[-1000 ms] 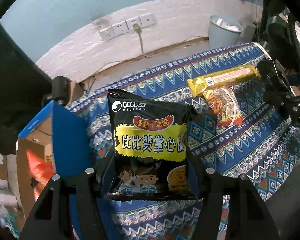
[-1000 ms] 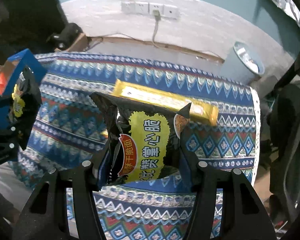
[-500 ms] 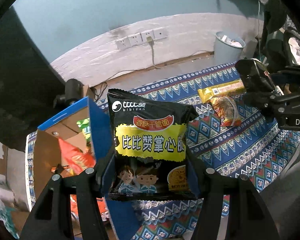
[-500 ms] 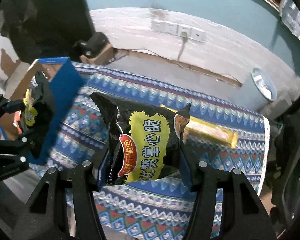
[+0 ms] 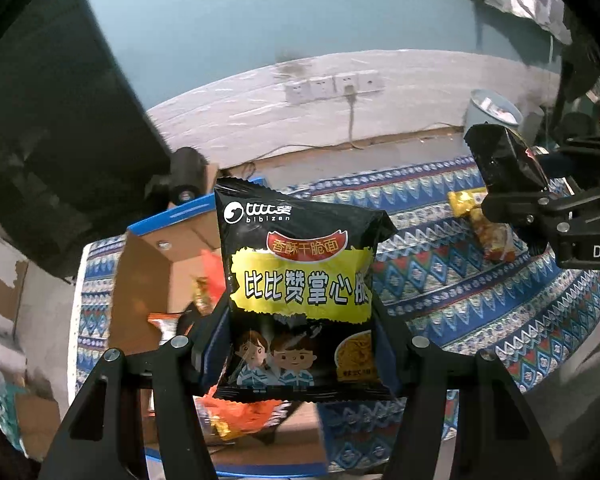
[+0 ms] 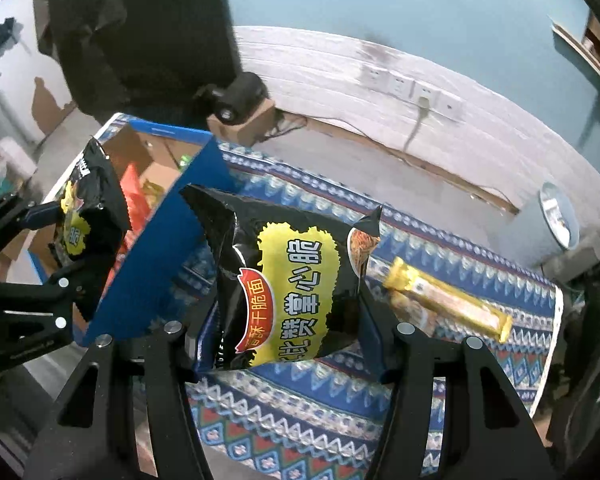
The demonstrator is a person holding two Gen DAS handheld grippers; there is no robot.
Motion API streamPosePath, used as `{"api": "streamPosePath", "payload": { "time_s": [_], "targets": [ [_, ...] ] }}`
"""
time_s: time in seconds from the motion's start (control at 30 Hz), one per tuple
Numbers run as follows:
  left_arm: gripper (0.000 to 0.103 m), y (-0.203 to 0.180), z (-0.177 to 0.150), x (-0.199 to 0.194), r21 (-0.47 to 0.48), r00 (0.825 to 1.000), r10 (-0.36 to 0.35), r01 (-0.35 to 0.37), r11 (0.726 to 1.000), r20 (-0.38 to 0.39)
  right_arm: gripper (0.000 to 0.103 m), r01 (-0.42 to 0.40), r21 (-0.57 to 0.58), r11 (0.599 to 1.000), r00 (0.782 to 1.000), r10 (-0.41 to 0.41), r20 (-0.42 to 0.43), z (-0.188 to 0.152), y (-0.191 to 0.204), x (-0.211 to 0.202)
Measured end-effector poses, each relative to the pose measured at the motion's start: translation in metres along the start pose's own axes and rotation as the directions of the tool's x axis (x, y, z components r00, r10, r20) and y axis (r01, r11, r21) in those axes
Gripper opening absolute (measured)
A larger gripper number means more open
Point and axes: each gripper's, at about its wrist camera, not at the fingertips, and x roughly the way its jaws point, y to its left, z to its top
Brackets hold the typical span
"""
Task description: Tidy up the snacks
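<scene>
From the left wrist camera we see our left gripper clamped on a black noodle packet, upright, its printed front facing us, the jaws about half closed against its two side edges. The packet hangs over the open cardboard box — a blue-edged box that sits on the patterned cloth and already has orange and red snack bags in it. Right of the box, our right gripper holds a second black packet above the cloth, and past it a yellow snack bar lies on the cloth with another wrapper just beside it.

From the right wrist camera, our right gripper is likewise pinched on its black packet, which is turned sideways, jaws about half closed on it. It hangs over the cloth just right of the box's blue wall. The left gripper holds its packet over the box's opening. The yellow bar lies on the cloth well right of the box.
</scene>
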Motion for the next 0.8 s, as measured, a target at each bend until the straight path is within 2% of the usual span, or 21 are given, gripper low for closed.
{"api": "streamPosePath", "payload": {
  "time_s": [0.47, 0.8],
  "targets": [
    [0.063, 0.061, -0.019, 0.002, -0.096, 0.999, 0.048, -0.049, 0.994, -0.005, 0.058, -0.051, -0.112, 0.992, 0.999, 0.051, -0.001, 0.041, 0.072, 0.02],
    [0.063, 0.11, -0.03, 0.01, -0.177, 0.996, 0.082, -0.085, 0.98, -0.027, 0.058, -0.08, -0.179, 0.981, 0.997, 0.079, -0.013, 0.068, 0.122, 0.042]
  ]
}}
